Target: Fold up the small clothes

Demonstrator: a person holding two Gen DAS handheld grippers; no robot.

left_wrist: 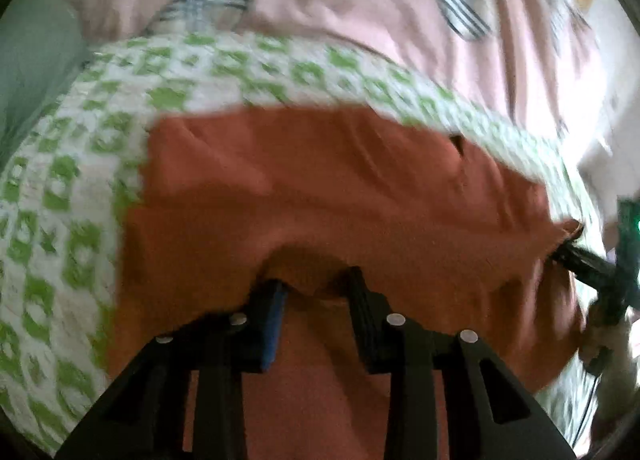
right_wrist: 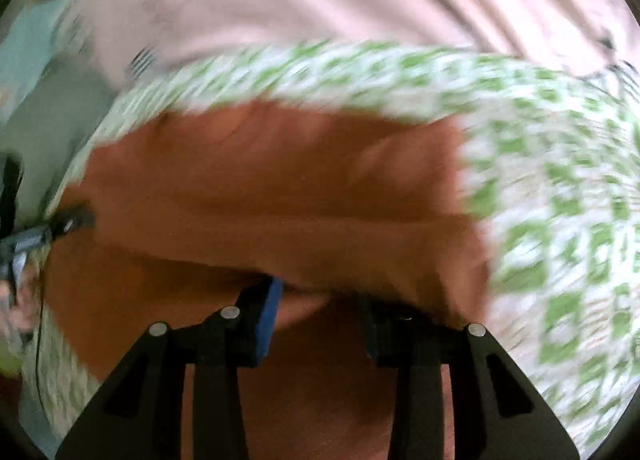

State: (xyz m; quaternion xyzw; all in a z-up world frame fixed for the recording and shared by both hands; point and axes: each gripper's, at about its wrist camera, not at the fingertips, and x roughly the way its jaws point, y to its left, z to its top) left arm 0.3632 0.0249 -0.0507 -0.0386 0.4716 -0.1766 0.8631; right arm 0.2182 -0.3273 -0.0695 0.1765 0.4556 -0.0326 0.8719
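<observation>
Your rust-orange garment [left_wrist: 328, 188] lies wrinkled on the green-checked cloth [left_wrist: 60, 188], and both your left gripper [left_wrist: 316, 292] and right gripper [right_wrist: 320, 296] hold their fingers partly apart over its blurred near fold, grip unclear.

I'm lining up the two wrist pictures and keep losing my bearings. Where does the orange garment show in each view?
Left wrist view: the orange garment fills the middle and lower part, its near edge between the left gripper's fingers.
Right wrist view: it fills the centre and lower left, right up at the right gripper.
Shared landmark: the green-and-white checked cloth under it, left in one view, right in the other.
</observation>
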